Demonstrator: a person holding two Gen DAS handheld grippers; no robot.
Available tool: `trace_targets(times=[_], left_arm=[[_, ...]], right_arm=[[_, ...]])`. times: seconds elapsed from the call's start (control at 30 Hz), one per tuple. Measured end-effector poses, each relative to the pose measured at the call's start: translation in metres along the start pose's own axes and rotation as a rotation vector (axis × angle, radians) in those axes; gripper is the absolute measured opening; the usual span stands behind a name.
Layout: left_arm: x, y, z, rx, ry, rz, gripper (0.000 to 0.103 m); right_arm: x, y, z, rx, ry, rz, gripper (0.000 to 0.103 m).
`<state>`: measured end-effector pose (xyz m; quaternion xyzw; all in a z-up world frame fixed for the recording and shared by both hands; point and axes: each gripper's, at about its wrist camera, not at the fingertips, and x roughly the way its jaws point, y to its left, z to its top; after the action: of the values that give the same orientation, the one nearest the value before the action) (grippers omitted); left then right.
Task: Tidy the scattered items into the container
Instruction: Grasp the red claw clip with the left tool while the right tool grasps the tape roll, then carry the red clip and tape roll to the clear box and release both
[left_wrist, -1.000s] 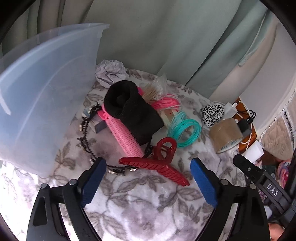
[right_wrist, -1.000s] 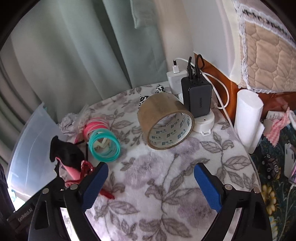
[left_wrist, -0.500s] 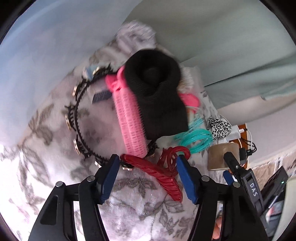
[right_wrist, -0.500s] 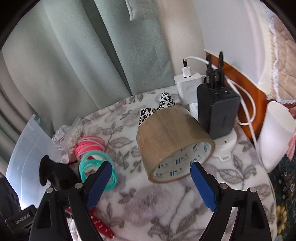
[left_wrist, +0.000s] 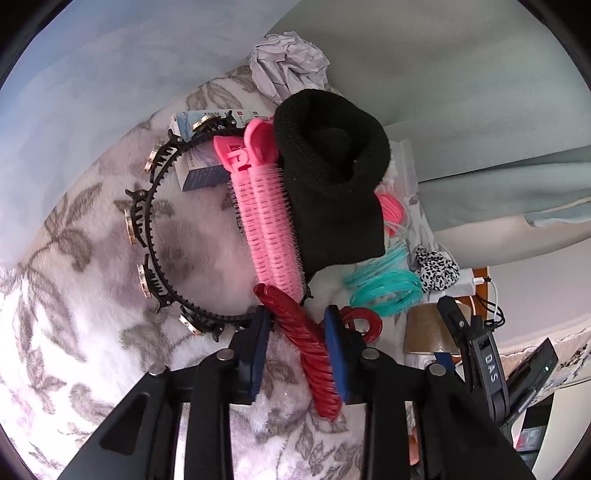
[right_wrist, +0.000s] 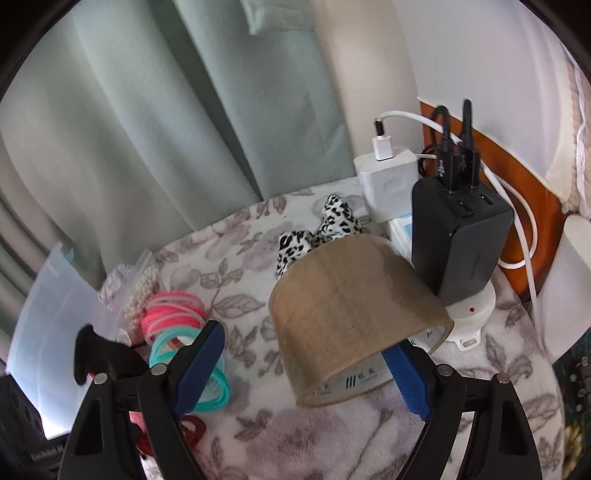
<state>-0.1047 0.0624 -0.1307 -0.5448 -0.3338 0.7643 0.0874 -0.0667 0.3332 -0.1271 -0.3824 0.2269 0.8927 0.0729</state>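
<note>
My left gripper (left_wrist: 295, 328) has closed on the red hair claw clip (left_wrist: 303, 339), which lies on the floral cloth below the pink hair roller (left_wrist: 266, 225) and black knit band (left_wrist: 332, 184). A black toothed headband (left_wrist: 155, 251) curves at the left. The clear plastic container (left_wrist: 92, 74) fills the upper left. My right gripper (right_wrist: 303, 358) is open, its fingers on either side of the brown tape roll (right_wrist: 351, 314), not clamped. Teal bangles (right_wrist: 207, 380) and pink bangles (right_wrist: 170, 314) lie to its left.
A crumpled paper ball (left_wrist: 288, 62) and a small blue box (left_wrist: 199, 162) lie near the container. A leopard scrunchie (right_wrist: 317, 232), white charger (right_wrist: 388, 184) and black charger (right_wrist: 461, 243) with cables stand behind the tape. Curtains hang behind the table.
My left gripper moved down and forward and closed its fingers onto the red claw clip. My right gripper advanced so its open fingers now straddle the tape roll.
</note>
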Motion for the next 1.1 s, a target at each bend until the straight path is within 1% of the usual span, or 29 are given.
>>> trace_targets(times=[0.07, 0.1, 0.13, 0.17, 0.27, 0.3, 0.33, 0.37, 0.47, 0.53, 0.6, 0.63, 0.7, 0.83, 0.97, 1.1], left_arm=[[-0.004, -0.004, -0.001, 0.011, -0.004, -0.010, 0.028], [-0.006, -0.006, -0.001, 0.013, -0.005, -0.015, 0.027], [-0.008, -0.007, -0.001, 0.012, -0.005, -0.020, 0.027], [-0.010, -0.007, -0.001, 0.011, -0.005, -0.025, 0.026], [-0.018, -0.011, -0.002, 0.018, -0.007, -0.038, 0.021], [-0.021, -0.012, -0.002, 0.023, -0.009, -0.043, 0.019], [-0.024, -0.014, -0.003, 0.030, -0.011, -0.048, 0.018], [-0.027, -0.017, -0.003, 0.033, -0.013, -0.053, 0.016], [-0.026, -0.009, -0.015, 0.043, -0.019, -0.058, 0.014], [-0.026, 0.002, -0.026, 0.048, -0.022, -0.064, 0.014], [-0.025, 0.009, -0.027, 0.060, -0.025, -0.074, 0.013], [-0.026, 0.009, -0.025, 0.065, -0.025, -0.080, 0.012], [-0.024, 0.012, -0.034, 0.069, -0.020, -0.095, 0.010], [-0.030, 0.012, -0.041, 0.111, -0.031, -0.090, 0.009], [-0.045, 0.017, -0.048, 0.135, -0.029, -0.091, 0.007], [-0.067, 0.021, -0.055, 0.162, -0.050, -0.098, 0.007]], right_arm=[[0.000, -0.003, 0.001, 0.018, -0.002, 0.008, 0.068], [0.000, -0.004, 0.001, 0.024, -0.004, 0.014, 0.065], [-0.001, -0.005, 0.001, 0.032, -0.007, 0.022, 0.059], [-0.003, -0.007, 0.000, 0.046, -0.011, 0.031, 0.051], [-0.009, -0.011, -0.002, 0.085, -0.025, 0.053, 0.035], [-0.013, -0.012, -0.003, 0.091, -0.030, 0.059, 0.032], [-0.016, -0.011, -0.004, 0.093, -0.036, 0.065, 0.026], [-0.020, -0.010, -0.005, 0.093, -0.040, 0.069, 0.023], [-0.031, -0.009, -0.010, 0.097, -0.049, 0.086, 0.019], [-0.040, -0.009, -0.014, 0.103, -0.055, 0.097, 0.018], [-0.050, -0.008, -0.018, 0.107, -0.062, 0.107, 0.017], [-0.054, -0.008, -0.020, 0.111, -0.064, 0.114, 0.016], [-0.063, -0.007, -0.024, 0.116, -0.069, 0.123, 0.015], [-0.081, -0.004, -0.031, 0.120, -0.075, 0.138, 0.014], [-0.103, 0.002, -0.035, 0.116, -0.090, 0.152, 0.014], [-0.125, 0.015, -0.034, 0.090, -0.114, 0.168, 0.014]])
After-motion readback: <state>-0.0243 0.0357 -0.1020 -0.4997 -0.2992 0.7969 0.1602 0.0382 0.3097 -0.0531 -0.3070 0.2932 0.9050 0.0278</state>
